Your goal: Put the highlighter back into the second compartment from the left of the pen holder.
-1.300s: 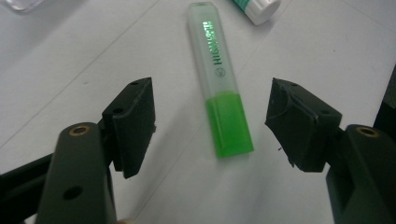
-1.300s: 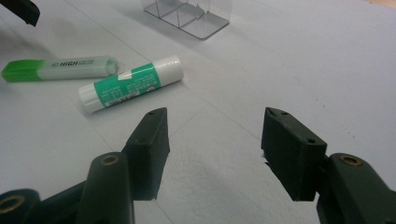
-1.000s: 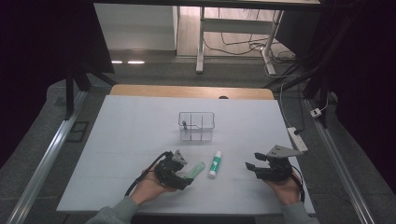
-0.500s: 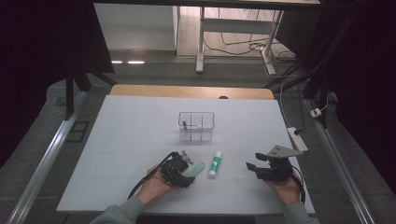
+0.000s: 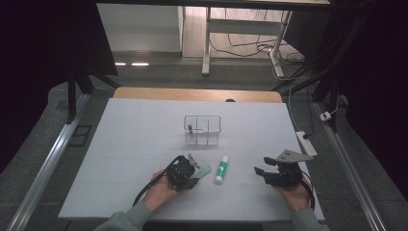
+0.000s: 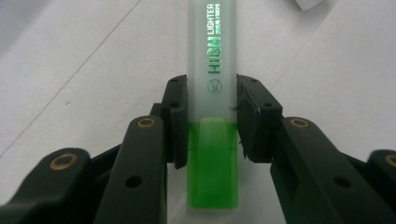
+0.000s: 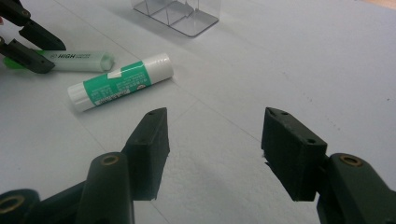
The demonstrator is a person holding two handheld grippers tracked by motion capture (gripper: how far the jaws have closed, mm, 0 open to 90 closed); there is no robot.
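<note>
Left tool (image 6: pixel 212 116) | just closing onto highlighter (image 6: pixel 212 56) | right tool (image 7: pixel 215 140) open, empty

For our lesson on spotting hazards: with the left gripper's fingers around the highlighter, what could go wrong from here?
1. The left gripper, whose jaws have just been closing, holds the highlighter near its green end, so the long front may droop when lifted.
2. The glue stick lies close beside it and could get knocked and roll.
</note>
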